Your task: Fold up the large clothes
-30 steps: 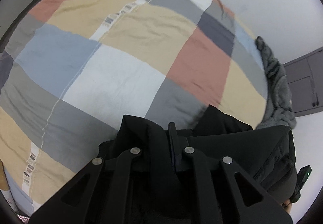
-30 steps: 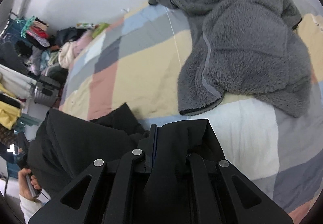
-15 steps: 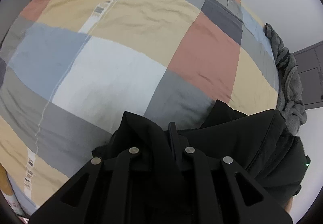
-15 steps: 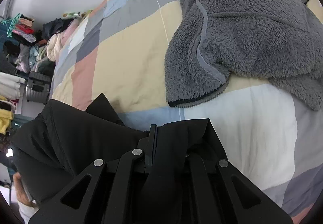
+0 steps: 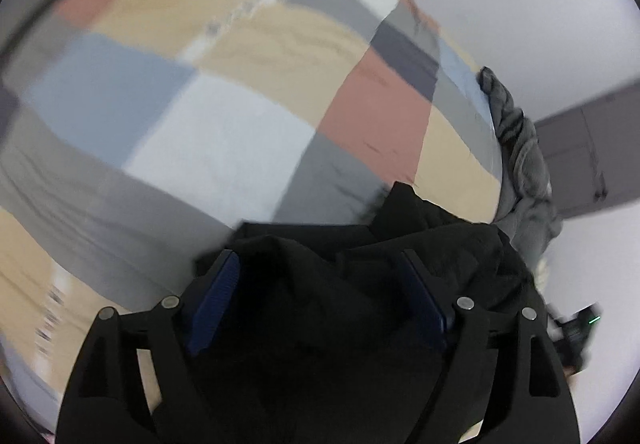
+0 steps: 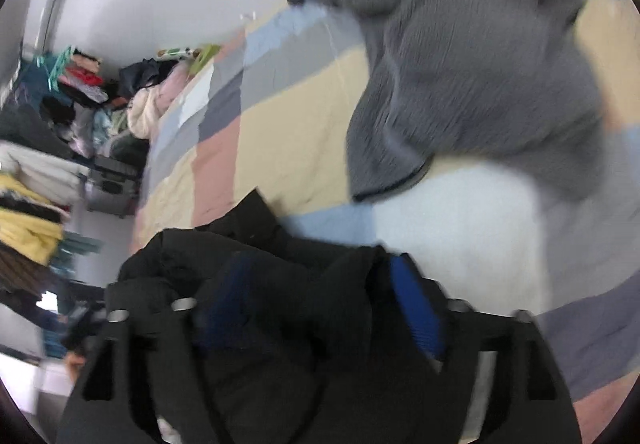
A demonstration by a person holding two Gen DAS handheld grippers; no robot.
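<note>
A black garment point(image 5: 420, 244) lies bunched at the near edge of a bed with a colour-block patchwork cover point(image 5: 224, 132). My left gripper point(image 5: 320, 272) is open, its blue pads wide apart, with the black cloth lying loose between them. In the right wrist view the same black garment point(image 6: 248, 256) lies between the spread fingers of my right gripper point(image 6: 320, 284), which is open too. Both views are motion-blurred.
A grey fleece jacket point(image 6: 480, 84) lies crumpled on the bed's far right, also seen in the left wrist view point(image 5: 520, 156). Piles of clothes and a rack point(image 6: 80, 104) stand beyond the bed's left end. A grey door point(image 5: 580, 152) is at right.
Both grippers were shut on the black garment in the earlier frames; now both have opened and let the cloth go. Both cameras are moving, blurring the views.
</note>
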